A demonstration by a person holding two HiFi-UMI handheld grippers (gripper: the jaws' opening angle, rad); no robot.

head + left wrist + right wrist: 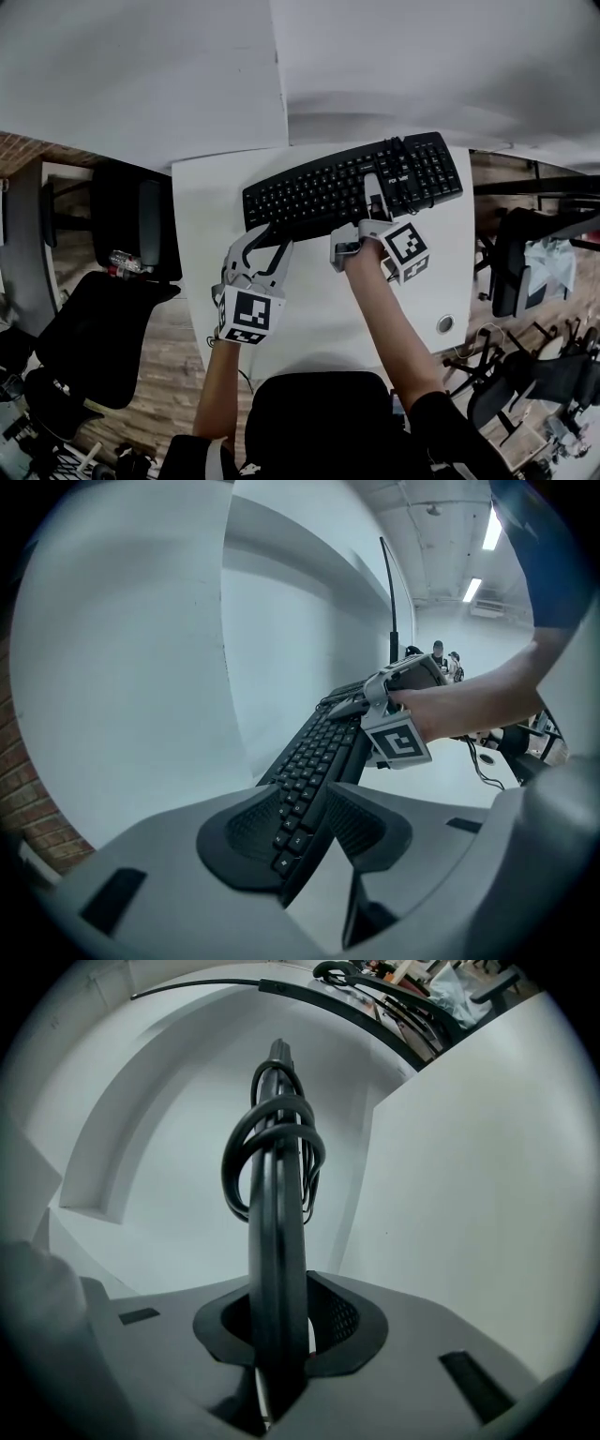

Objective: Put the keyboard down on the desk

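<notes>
Two hand-held grippers (272,240) (375,187) straddle one black keyboard (309,192).

The keyboard (352,187) spans the far part of the desk (309,319), with its right end farther back than its left. A coiled cable (398,172) sits on the keyboard's right part. The left gripper (274,239) is at the keyboard's near left corner, and the right gripper (375,192) is at its near edge, right of middle. A wall (187,84) stands behind the keyboard. A chair (103,328) sits nearer than the keyboard, well to its left.
</notes>
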